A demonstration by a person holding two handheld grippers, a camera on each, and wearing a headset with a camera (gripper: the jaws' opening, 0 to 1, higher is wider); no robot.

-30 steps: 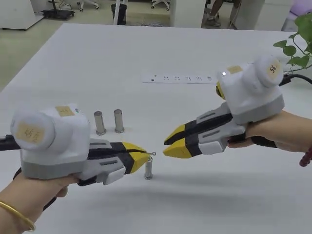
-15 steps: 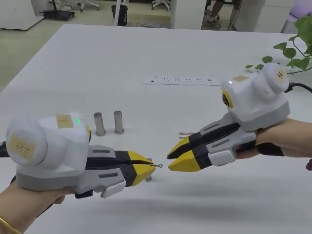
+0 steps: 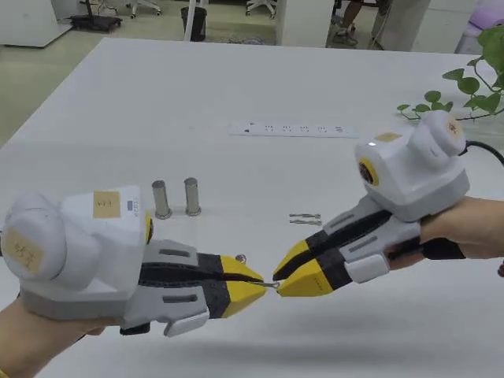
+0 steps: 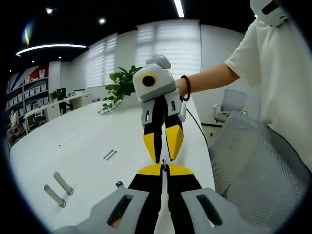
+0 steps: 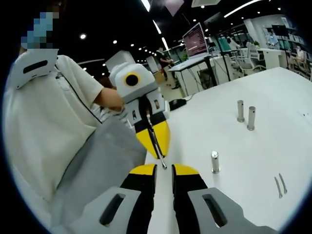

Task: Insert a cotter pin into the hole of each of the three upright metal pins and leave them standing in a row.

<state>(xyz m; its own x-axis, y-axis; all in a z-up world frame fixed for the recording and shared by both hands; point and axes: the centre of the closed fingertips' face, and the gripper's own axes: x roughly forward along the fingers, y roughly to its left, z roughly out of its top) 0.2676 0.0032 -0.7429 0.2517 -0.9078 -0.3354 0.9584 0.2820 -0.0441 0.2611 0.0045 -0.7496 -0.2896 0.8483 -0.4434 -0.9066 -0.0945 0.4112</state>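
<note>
My left gripper (image 3: 262, 288) is shut on a thin cotter pin (image 3: 272, 284), which pokes out to the right from its tips. My right gripper (image 3: 281, 282) faces it tip to tip, open, its jaws on either side of the pin's free end. In the right gripper view the cotter pin (image 5: 157, 144) reaches into the gap of my right gripper (image 5: 164, 168). One upright metal pin (image 3: 241, 257) stands just behind the left gripper's tips. Two more metal pins (image 3: 161, 199) (image 3: 192, 196) stand side by side at the back left.
Two spare cotter pins (image 3: 305, 218) lie on the white table (image 3: 236, 94) behind the right gripper. A white power strip (image 3: 291, 127) lies further back, and a green plant (image 3: 472, 79) is at the right edge.
Both grippers have come together and lower. The right gripper's tips have closed in on the free end of the cotter pin; the left gripper has shifted right, past the near metal pin.
</note>
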